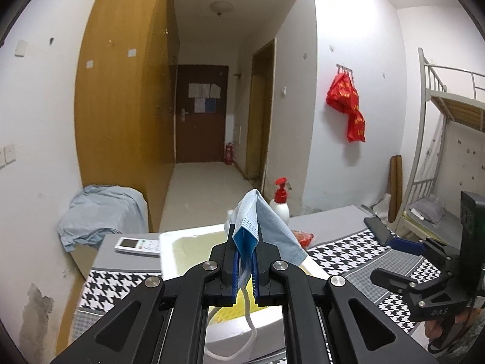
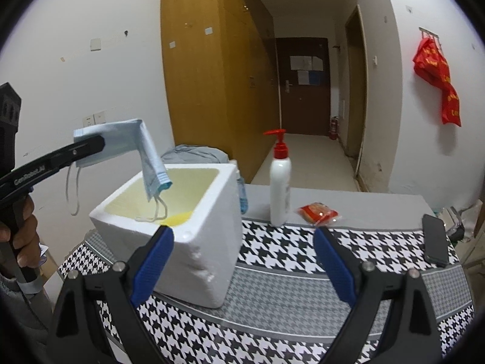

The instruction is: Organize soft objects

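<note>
A light blue face mask (image 1: 266, 221) is folded over and pinched between the pads of my left gripper (image 1: 245, 233), which is shut on it. In the right wrist view the mask (image 2: 127, 136) droops from the left gripper (image 2: 91, 147) over the open top of a white foam box (image 2: 209, 242), its ear loops dangling into the box. Something yellow (image 2: 178, 220) lies inside. My right gripper (image 2: 242, 230) stands wide open just in front of the box, nothing between its fingers. It also shows at the right of the left wrist view (image 1: 383, 259).
The box stands on a table under a black-and-white houndstooth cloth (image 2: 288, 251). A white pump bottle with a red top (image 2: 280, 188), a red packet (image 2: 318, 212) and a dark phone (image 2: 435, 239) lie to the right. A remote control (image 1: 138, 245) lies left of the box.
</note>
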A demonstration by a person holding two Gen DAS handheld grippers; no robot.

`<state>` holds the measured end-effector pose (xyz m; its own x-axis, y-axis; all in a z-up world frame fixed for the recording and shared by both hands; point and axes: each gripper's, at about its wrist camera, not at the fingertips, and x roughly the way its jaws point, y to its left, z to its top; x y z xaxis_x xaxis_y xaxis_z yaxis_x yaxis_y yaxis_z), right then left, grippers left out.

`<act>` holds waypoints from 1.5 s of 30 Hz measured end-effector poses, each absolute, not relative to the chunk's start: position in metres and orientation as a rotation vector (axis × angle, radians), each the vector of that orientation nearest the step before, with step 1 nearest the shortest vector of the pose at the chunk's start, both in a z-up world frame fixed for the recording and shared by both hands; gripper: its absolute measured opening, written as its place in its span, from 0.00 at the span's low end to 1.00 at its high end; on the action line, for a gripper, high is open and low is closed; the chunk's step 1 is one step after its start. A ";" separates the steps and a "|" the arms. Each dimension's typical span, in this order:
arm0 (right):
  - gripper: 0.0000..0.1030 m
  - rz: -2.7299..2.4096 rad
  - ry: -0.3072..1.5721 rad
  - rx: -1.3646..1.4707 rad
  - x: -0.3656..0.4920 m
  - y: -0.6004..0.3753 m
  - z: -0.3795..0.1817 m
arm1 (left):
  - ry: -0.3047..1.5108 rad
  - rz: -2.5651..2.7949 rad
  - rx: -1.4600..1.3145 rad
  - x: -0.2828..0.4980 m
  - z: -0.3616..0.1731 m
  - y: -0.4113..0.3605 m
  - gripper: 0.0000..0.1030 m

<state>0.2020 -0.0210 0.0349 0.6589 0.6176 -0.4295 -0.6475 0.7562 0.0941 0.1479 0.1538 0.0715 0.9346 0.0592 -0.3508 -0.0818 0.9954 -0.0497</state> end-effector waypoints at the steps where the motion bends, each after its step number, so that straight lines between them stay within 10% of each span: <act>1: 0.92 0.713 0.461 -0.067 0.202 -0.023 0.034 | 0.362 0.070 -0.063 0.151 0.071 0.153 0.07; 16: 0.92 0.658 0.473 -0.038 0.206 -0.048 0.028 | 0.464 0.105 -0.094 0.194 0.053 0.152 0.11; 21: 0.92 0.657 0.471 -0.033 0.205 -0.052 0.027 | 0.453 0.152 -0.082 0.194 0.054 0.153 0.59; 29: 0.92 0.652 0.467 -0.030 0.203 -0.056 0.028 | 0.398 0.191 -0.048 0.184 0.059 0.148 0.98; 45: 0.92 0.687 0.401 -0.045 0.176 -0.058 0.048 | 0.326 0.181 -0.029 0.134 0.084 0.135 0.99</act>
